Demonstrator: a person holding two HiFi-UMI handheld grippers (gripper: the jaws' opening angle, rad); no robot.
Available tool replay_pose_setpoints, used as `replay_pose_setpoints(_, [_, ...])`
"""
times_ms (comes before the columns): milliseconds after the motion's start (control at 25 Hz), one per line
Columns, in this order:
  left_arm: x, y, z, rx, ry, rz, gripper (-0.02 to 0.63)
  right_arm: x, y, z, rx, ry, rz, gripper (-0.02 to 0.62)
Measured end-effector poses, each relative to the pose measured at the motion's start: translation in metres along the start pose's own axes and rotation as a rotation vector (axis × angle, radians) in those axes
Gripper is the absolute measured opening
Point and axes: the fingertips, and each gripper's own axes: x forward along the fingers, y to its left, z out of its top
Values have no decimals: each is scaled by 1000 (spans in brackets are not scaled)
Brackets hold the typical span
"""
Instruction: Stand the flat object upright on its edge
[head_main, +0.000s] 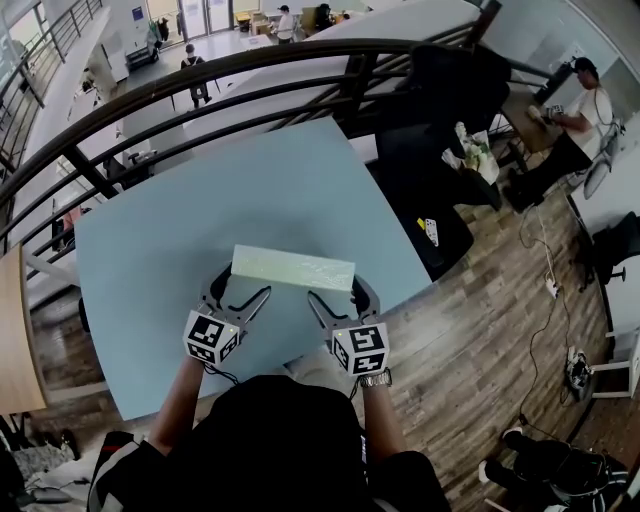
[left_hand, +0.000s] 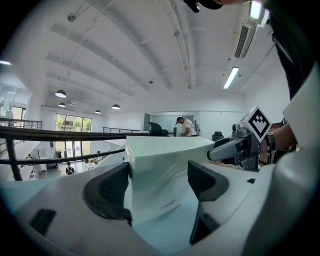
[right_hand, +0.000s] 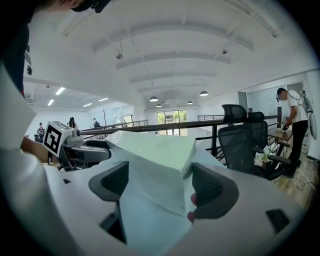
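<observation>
Left gripper (head_main: 243, 283): jaws spread, straddling the left near corner of the pale green slab (head_main: 293, 266), with the outer pad close against its end.
Right gripper (head_main: 336, 290): spread the same way over the right near corner, pinching nothing.
Slab: on the blue desk (head_main: 170, 230), close to its near edge and lying along it.
Step in hand: we judge it to be tipping the slab onto a long edge.
Doing it well: we should lift both ends together and evenly, and keep the resting edge from skating across the smooth desk.
Release: we let go only once it balances.
</observation>
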Motion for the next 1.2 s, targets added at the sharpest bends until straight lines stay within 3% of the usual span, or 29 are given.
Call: replay_pose_setpoints(1200, [-7, -7, 8, -5, -10, 78, 370, -1, -4, 9, 26, -17, 29, 391])
